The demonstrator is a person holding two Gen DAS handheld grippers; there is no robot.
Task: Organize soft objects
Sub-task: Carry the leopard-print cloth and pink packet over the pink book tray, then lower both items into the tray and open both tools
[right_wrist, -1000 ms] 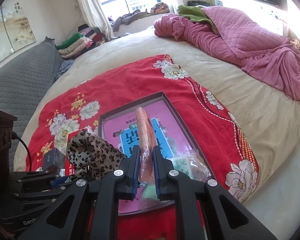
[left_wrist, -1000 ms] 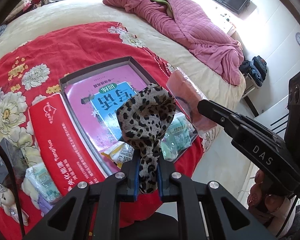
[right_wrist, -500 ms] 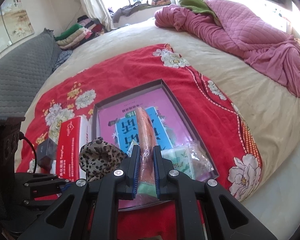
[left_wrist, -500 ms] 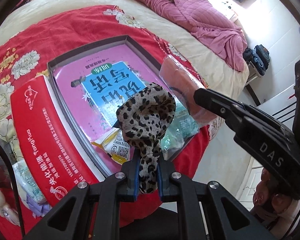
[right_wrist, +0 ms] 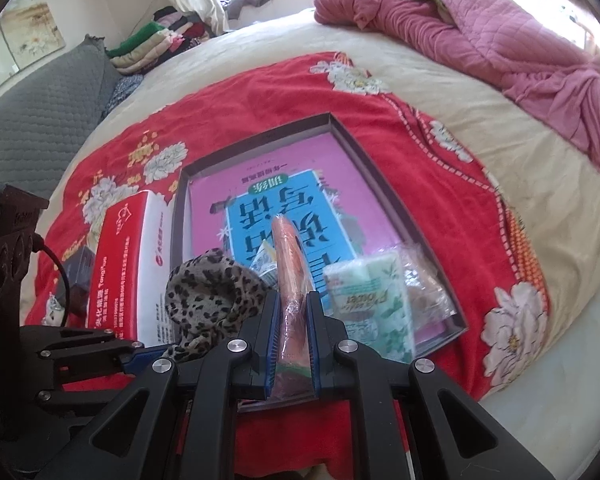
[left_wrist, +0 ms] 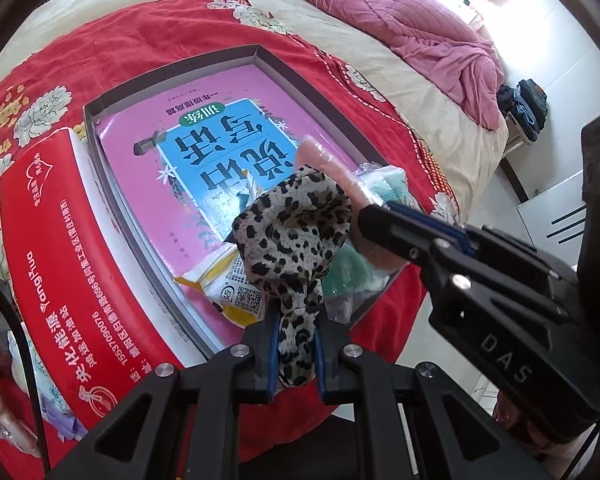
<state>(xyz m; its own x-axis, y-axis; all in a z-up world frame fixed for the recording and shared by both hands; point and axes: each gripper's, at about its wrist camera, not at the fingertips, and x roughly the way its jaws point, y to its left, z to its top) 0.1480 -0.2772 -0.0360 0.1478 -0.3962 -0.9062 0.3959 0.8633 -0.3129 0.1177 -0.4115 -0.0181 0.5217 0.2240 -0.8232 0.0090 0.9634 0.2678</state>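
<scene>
While clamped in the right hand-held gripper [right_wrist: 292, 344], pink packet [right_wrist: 290, 264] lengthwise, tip toward tray [right_wrist: 384, 184].

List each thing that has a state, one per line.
Left hand-held gripper: shut on the leopard-print cloth.
Right hand-held gripper: shut on the wrapped orange item.
Shallow box: open, lidless, pink book flat inside.
Red carton: closed, beside the box.
</scene>
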